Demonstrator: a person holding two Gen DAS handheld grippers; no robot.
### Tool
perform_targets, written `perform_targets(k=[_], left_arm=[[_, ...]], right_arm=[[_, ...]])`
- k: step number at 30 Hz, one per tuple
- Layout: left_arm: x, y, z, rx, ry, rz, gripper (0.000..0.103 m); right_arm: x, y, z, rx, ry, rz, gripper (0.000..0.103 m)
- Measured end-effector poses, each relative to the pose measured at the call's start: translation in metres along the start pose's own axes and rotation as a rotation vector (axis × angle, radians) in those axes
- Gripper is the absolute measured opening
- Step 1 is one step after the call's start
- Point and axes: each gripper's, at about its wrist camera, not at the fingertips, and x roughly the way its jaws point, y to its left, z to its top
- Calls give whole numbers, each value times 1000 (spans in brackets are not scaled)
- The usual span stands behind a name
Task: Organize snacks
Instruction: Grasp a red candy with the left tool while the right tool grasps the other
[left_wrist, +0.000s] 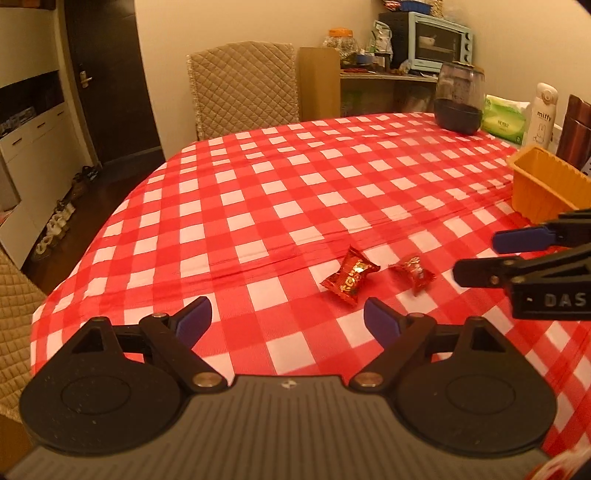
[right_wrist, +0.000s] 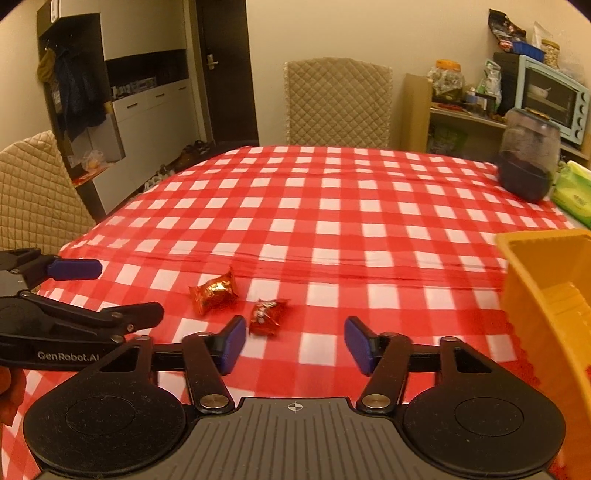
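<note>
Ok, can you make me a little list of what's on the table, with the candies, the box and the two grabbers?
candies: two red wrapped ones, larger candy and smaller candy, lying apart on the checked tablecloth
box: orange bin, on the right side of the table; no candy shows in the part of its inside in view
left gripper: open, nothing between its pads
right gripper: open, just short of the smaller candy

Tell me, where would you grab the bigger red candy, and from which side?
Probably across its plump middle. The bigger candy lies flat on the tablecloth, with a twisted, flimsy wrapper end on either side, so the fingers should straddle the body crosswise, coming down from above. The open left gripper is nearest. The smaller candy lies close beside it but apart, so keep clear on that side.
</note>
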Motion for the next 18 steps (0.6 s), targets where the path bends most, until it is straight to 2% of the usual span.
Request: perform_targets(k=[12,18], left_arm=[[15,13,-4,-28,21,-31,77],[17,11,-5,-20,24,-49,76]], right_arm=[[50,20,4,-30,16,6,37],[60,22,3,-44,32,-2,30]])
